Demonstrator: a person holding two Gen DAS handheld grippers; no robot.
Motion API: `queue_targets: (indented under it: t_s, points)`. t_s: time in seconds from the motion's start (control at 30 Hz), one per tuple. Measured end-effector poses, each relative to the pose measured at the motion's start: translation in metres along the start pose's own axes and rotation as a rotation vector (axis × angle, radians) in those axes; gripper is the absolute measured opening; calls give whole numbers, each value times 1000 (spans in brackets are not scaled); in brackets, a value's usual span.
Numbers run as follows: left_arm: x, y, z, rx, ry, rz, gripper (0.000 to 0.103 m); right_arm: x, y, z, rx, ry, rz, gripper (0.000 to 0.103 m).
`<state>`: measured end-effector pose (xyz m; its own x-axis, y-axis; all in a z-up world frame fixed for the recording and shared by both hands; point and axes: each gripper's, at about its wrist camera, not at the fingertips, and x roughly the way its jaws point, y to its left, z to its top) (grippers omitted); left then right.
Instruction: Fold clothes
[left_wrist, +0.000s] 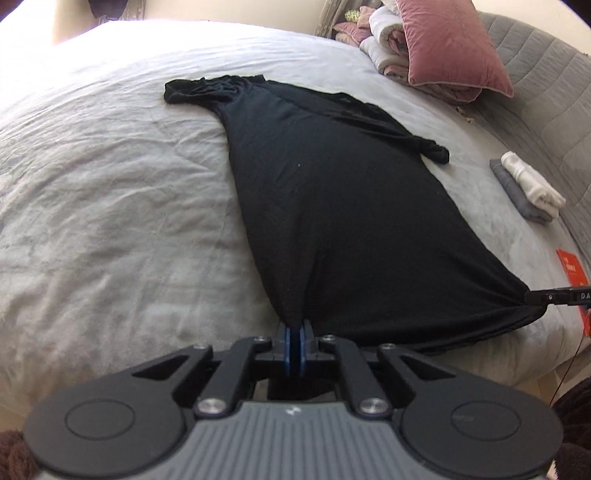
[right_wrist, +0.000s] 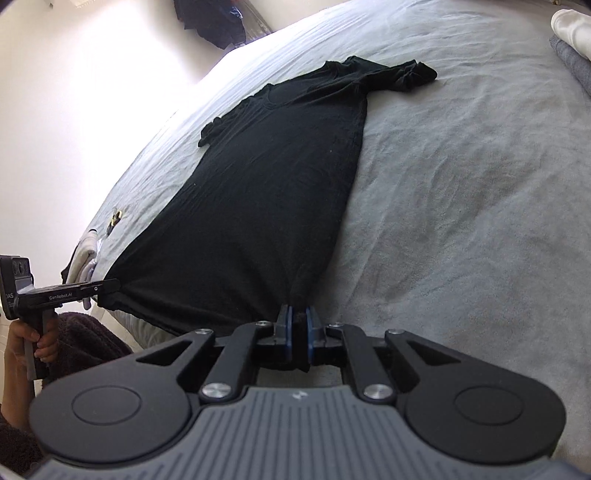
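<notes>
A black t-shirt (left_wrist: 325, 192) lies stretched out on the grey bed, collar and sleeves at the far end, hem toward me. My left gripper (left_wrist: 294, 326) is shut on one hem corner, the cloth bunched between its blue pads. My right gripper (right_wrist: 298, 312) is shut on the other hem corner of the same black t-shirt (right_wrist: 273, 192). In the left wrist view the right gripper (left_wrist: 528, 297) shows at the right edge, pinching the hem taut. The left gripper (right_wrist: 114, 286) appears at the left of the right wrist view, held by a hand (right_wrist: 26, 343).
The grey bed cover (left_wrist: 110, 192) spreads wide to the left. Folded grey and white clothes (left_wrist: 528, 188) lie at the right, beside a red card (left_wrist: 570, 275). A pink cushion (left_wrist: 450, 40) and piled bedding sit at the head. Small items and a light garment (right_wrist: 86, 258) lie near the bed's edge.
</notes>
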<state>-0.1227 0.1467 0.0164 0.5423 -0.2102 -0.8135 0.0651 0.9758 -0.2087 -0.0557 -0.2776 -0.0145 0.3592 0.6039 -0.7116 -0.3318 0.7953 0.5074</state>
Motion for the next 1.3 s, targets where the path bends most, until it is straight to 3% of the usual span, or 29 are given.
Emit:
queue_targets:
  t_s: [0.1,0.2,0.27,0.3,0.4,0.5,0.6,0.67,0.73,0.8,0.93,1.07,1.3]
  points:
    - [25,4,-10,28,85,30,9,16,-2,-5,-18,70,-46,14]
    - [23,8,-7,26,89,-12,17,19,-6,-7,-7,79,-45,19]
    - [18,18,-1,-9,75,-74,54,16,-10,-4,19,59,-34,26]
    - [15,23,4,-35,54,-88,57,14,-12,-2,35,43,-29,35]
    - [17,42,21,-145,17,-75,60,17,-22,6,88,16,-8,37]
    - [31,56,33,-235,42,-118,58,26,-32,16,166,2,32,37]
    - [37,59,33,-252,64,-148,57,34,-37,24,215,9,67,37]
    - [28,54,27,-210,23,-112,56,34,-31,24,197,13,48,36]
    - [12,41,19,-102,-46,-71,56,28,-19,21,131,4,-5,36]
    - [0,30,13,4,-67,-104,56,20,-1,14,27,1,-56,36]
    - [-17,3,-1,220,-87,-146,61,3,36,-5,-154,-8,-71,36]
    - [-30,-18,-22,436,-82,-76,71,-10,73,-34,-333,-15,-114,36]
    - [-27,-15,-54,509,-53,30,69,-14,85,-63,-366,-9,-297,36]
